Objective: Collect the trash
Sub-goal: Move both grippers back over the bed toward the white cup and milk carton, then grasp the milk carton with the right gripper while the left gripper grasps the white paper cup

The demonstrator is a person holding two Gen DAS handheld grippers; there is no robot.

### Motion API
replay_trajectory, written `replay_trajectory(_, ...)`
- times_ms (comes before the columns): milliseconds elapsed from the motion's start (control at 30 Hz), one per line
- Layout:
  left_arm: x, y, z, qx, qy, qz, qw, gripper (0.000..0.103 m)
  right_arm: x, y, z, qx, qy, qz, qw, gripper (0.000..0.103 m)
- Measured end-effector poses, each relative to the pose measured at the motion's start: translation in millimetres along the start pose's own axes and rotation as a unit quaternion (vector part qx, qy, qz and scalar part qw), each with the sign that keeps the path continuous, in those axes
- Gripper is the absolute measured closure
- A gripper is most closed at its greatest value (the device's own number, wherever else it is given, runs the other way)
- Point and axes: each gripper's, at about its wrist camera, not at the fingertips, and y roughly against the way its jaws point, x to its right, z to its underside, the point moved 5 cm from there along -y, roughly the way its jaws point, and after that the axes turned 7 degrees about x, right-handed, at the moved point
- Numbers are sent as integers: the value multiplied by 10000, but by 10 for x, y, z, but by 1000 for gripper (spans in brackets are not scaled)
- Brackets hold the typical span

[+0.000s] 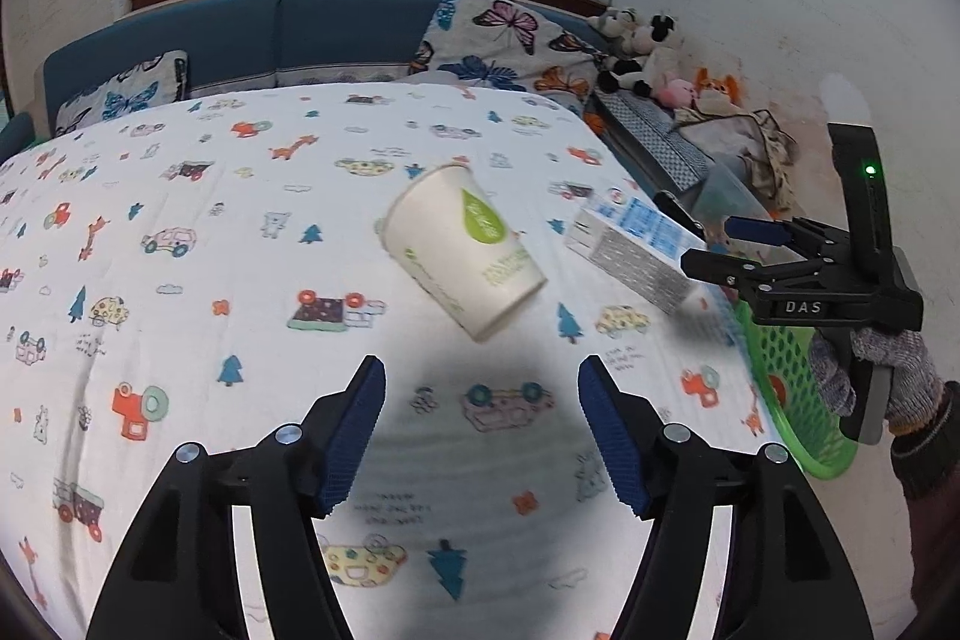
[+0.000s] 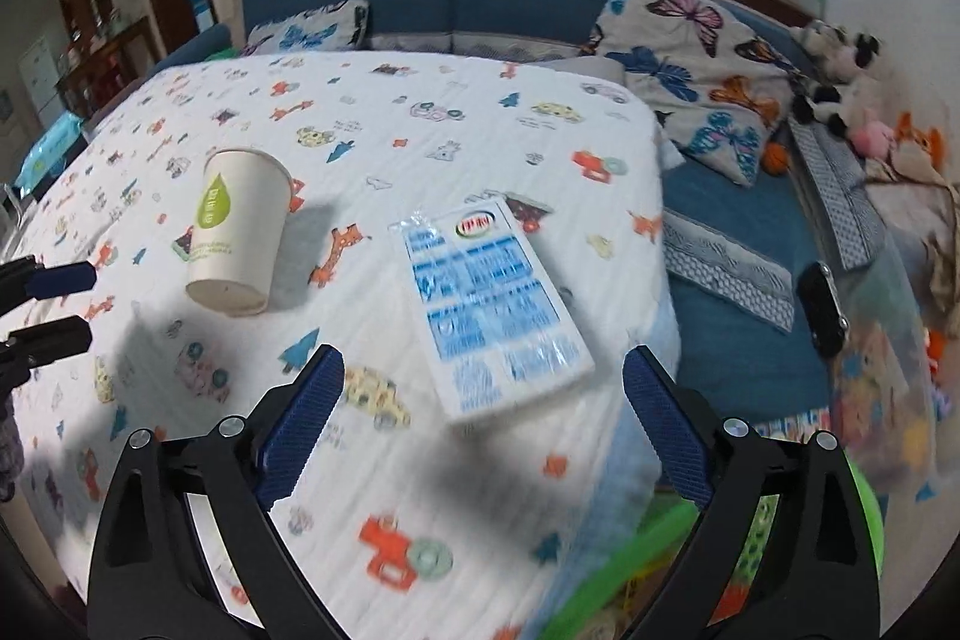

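Note:
A white paper cup (image 1: 465, 250) (image 2: 237, 232) with a green drop logo lies tilted on the cartoon-print bedsheet (image 1: 180, 232). To its right a blue-and-white milk carton (image 1: 636, 253) (image 2: 489, 310) lies flat near the bed's edge. My left gripper (image 1: 483, 364) (image 2: 84, 304) is open just short of the cup, nothing between its blue pads. My right gripper (image 2: 483, 358) (image 1: 708, 242), held by a gloved hand (image 1: 888, 370), is open wide over the carton's near end without touching it.
A green mesh basket (image 1: 780, 370) (image 2: 630, 550) sits below the bed's right edge. Beyond are a blue sofa with butterfly pillows (image 2: 690, 58), plush toys (image 1: 648, 58), and a black oblong object (image 2: 825, 307) on the cushion.

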Motion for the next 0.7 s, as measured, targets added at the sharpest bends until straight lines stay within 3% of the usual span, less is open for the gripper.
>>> replay_trajectory(567, -196, -251, -194, -101, 406, -198, 9989, 31, 94, -675, -55, -561, 11, -524, 9970, 9)
replay_trajectory(700, -203, -333, -239, -125, 500, -291, 9982, 29, 95, -677, -33, -567, -71, -539, 9969, 16)
